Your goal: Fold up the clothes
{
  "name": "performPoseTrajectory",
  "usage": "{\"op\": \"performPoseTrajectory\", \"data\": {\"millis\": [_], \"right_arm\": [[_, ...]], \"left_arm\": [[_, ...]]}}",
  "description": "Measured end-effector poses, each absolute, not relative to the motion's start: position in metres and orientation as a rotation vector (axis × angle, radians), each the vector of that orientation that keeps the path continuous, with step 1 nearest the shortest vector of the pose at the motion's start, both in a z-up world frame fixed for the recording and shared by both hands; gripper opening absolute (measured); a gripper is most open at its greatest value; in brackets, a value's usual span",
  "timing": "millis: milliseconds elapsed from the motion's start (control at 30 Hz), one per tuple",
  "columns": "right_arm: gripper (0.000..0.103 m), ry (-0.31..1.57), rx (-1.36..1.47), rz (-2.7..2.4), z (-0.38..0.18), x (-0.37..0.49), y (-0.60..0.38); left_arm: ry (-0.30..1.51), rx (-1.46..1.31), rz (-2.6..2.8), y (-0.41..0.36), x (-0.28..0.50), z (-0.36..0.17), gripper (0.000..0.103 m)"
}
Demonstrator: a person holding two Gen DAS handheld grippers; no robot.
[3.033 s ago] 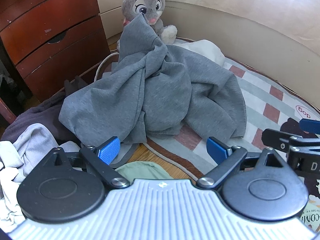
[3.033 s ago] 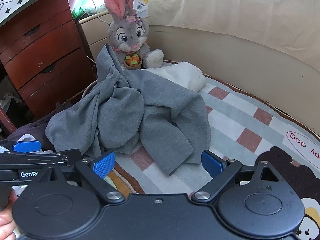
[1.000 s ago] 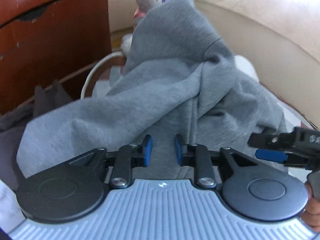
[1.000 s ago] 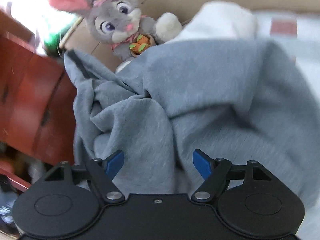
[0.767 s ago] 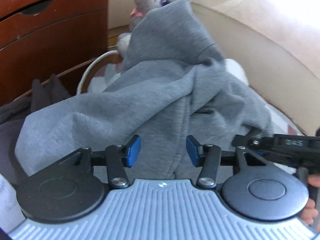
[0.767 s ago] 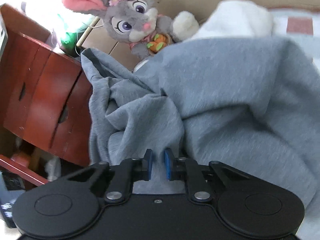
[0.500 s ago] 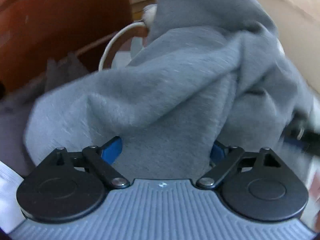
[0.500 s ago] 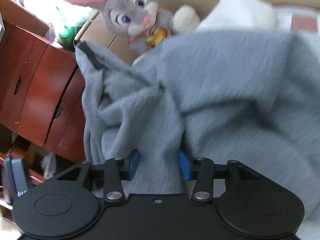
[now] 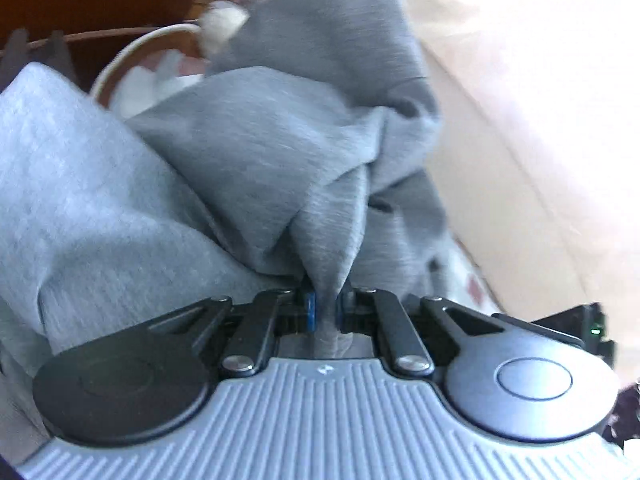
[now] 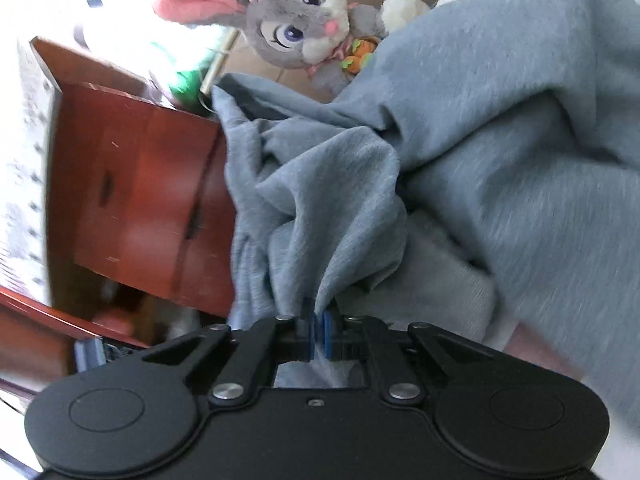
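Grey garment [image 9: 248, 168] hangs bunched, unfolded; left gripper [image 9: 325, 312] and right gripper [image 10: 316, 334] jaws each pinch a fold, likely to spread it

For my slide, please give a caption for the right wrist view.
Right gripper shut on bunched grey garment; plush rabbit behind.

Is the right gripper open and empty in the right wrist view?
No, the right gripper is shut, with a fold of the grey garment pinched between its blue pads.
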State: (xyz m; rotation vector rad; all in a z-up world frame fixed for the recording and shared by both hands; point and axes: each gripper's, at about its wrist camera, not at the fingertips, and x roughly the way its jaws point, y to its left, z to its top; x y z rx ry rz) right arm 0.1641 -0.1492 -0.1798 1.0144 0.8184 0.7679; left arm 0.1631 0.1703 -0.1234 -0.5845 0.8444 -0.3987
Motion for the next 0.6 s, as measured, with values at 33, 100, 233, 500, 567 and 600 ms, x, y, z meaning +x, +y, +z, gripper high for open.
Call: {"op": "performPoseTrajectory", "data": {"millis": [33, 100, 233, 500, 567, 600], "right_arm": [[0.007, 0.813, 1.031, 0.777, -0.176, 0.159, -0.153], [0.007, 0.793, 1.045, 0.79, -0.168, 0.146, -0.163], [0.008, 0.74, 1.013, 0.812, -0.14, 0.127, -0.185], [0.008, 0.635, 0.988, 0.789, -0.1, 0.091, -0.241], [0.008, 0.597, 0.999, 0.787, -0.092, 0.082, -0.255], [0.008, 0.573, 1.0, 0.788, -0.087, 0.075, -0.263]], "left_arm": [[0.836, -0.598, -0.431, 0.168, 0.16, -0.119, 0.008], [0.825, -0.633, -0.496, 0.161, 0.156, -0.109, 0.008], [0.798, -0.695, -0.632, 0.139, 0.147, -0.091, 0.01], [0.776, -0.811, -0.841, 0.103, 0.143, -0.078, 0.01], [0.761, -0.803, -0.89, 0.087, 0.14, -0.064, 0.01], [0.753, -0.801, -0.917, 0.078, 0.138, -0.057, 0.01]]}}
